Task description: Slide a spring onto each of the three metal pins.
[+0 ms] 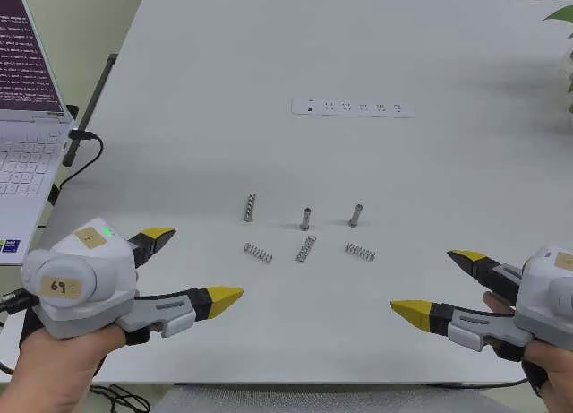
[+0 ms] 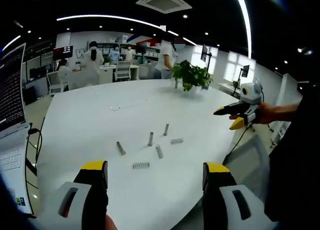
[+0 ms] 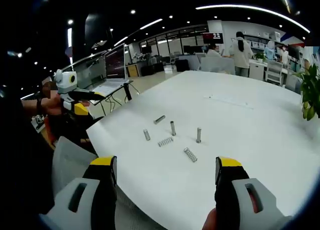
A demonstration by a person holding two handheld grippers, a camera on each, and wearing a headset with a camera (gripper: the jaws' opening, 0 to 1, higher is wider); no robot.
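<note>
Three metal pins are in a row mid-table: the left pin (image 1: 250,207) looks tipped over, while the middle pin (image 1: 305,219) and right pin (image 1: 355,215) stand upright. In front of each lies a loose spring: left spring (image 1: 258,252), middle spring (image 1: 306,248), right spring (image 1: 360,251). My left gripper (image 1: 192,267) is open, near the front edge, left of the springs. My right gripper (image 1: 439,283) is open on the other side. Both hold nothing. The left gripper view has the pins (image 2: 150,138) and springs (image 2: 159,151) beyond its own jaws (image 2: 155,172). The right gripper view does too (image 3: 173,127).
A white power strip (image 1: 353,107) lies farther back on the white table (image 1: 430,180). An open laptop (image 1: 27,117) with a black cable (image 1: 85,153) sits off the left edge. Plant leaves (image 1: 564,37) reach in at the far right. People stand in the background office.
</note>
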